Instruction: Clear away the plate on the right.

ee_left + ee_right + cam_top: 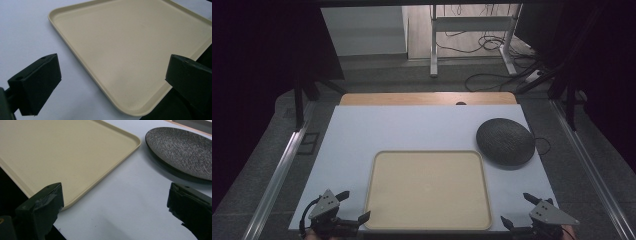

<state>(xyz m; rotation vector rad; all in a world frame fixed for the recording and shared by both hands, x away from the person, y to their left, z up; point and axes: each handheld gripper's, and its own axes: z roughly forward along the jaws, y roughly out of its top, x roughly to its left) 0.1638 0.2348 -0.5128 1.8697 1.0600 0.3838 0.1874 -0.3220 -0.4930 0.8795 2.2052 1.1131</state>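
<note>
Grippers, high view: two, both at the near edge of the white table [422, 127]; the left gripper [352, 206] sits just beside the near left corner of the tray, the right gripper [517, 210] just beside its near right corner.
Jaws, high view: each pair stands wide apart with nothing between them.
Tray, high view: one beige tray [428, 189], bare, lying flat in the near middle of the table.
Plate, high view: one dark textured plate [505, 141], far right of the tray, close to its far right corner and apart from it.
Tray, left gripper view: one [140, 50], its rounded near corner lying between the two black jaws, below them on the table.
Left gripper, left gripper view: [112, 82] jaws spread wide, gripping nothing and touching nothing.
Tray, right gripper view: one [62, 152], to the left, its edge running past the left jaw.
Plate, right gripper view: one [182, 150], far right, flat on the table, a strip of white surface between it and the tray.
Right gripper, right gripper view: [115, 202] jaws spread wide over bare table, holding nothing.
</note>
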